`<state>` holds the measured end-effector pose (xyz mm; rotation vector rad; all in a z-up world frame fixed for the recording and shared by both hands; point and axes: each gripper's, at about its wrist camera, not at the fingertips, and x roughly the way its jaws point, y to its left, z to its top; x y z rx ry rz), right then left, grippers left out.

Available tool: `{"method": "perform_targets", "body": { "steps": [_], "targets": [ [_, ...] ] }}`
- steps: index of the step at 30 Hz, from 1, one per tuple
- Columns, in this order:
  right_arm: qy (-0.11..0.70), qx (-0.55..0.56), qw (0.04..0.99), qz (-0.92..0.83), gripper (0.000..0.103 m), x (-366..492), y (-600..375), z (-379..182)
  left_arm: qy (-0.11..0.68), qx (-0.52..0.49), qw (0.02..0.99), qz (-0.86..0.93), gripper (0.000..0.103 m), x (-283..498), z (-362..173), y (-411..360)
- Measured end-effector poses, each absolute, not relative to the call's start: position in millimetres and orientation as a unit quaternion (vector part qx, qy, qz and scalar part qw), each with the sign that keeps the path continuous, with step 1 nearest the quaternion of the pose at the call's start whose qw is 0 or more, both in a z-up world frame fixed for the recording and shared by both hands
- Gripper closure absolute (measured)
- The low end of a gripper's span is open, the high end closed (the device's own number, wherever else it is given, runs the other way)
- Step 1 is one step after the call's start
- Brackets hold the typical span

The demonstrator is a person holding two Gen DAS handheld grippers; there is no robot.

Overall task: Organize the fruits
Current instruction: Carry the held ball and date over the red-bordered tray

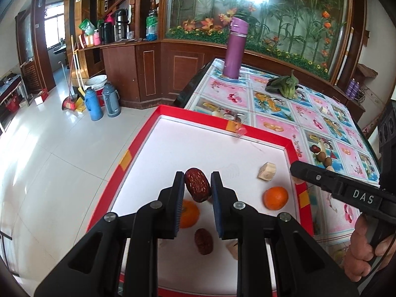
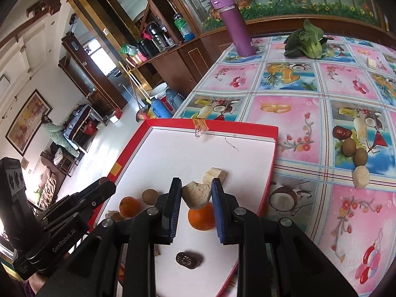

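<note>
Wood-panelled room, glossy tile floor; tabletop (image 2: 292,113) wears slick fruit-print vinyl, with a red-rimmed white tray (image 1: 138,146) overhanging its edge. Left tool (image 1: 197,182) clamped on a wrinkled red date (image 1: 197,184) above the tray; right tool (image 2: 195,190) clamped on a pale rough chunk (image 2: 196,195). Oranges (image 1: 275,198) and another date (image 2: 188,259) lie under the tools; tray beyond them is bare.

A table (image 2: 292,94) covered with a fruit-patterned cloth is seen. On it are set a red-rimmed tray (image 2: 271,148), a purple flask (image 2: 235,29), a bok choy (image 2: 307,40) and loose fruits (image 2: 351,148).
</note>
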<state>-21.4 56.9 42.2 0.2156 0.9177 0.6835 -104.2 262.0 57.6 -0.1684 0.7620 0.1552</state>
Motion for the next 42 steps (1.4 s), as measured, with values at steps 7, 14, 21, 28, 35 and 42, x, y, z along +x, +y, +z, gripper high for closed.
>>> {"method": "perform_targets", "body": {
  "steps": [7, 14, 21, 28, 35, 42],
  "targets": [
    [0.439, 0.094, 0.831, 0.33, 0.08, -20, 67, 49, 0.375, -0.084, 0.919, 0.082, 0.08, -110, 55, 265],
    [0.443, 0.11, 0.825, 0.333, 0.08, -2, 58, 58, 0.372, -0.083, 0.919, 0.104, 0.08, -115, 60, 274],
    [0.471, 0.132, 0.803, 0.341, 0.08, 25, 50, 59, 0.38, -0.085, 0.911, 0.134, 0.08, -122, 62, 296],
    [0.509, 0.113, 0.775, 0.357, 0.08, 32, 85, 44, 0.4, -0.066, 0.905, 0.131, 0.08, -98, 56, 298],
    [0.508, 0.061, 0.783, 0.353, 0.08, 27, 126, 31, 0.448, -0.056, 0.883, 0.13, 0.08, -57, 36, 301],
    [0.505, -0.009, 0.797, 0.331, 0.08, 13, 145, 14, 0.471, -0.048, 0.87, 0.141, 0.079, -47, 22, 303]
  ]
}}
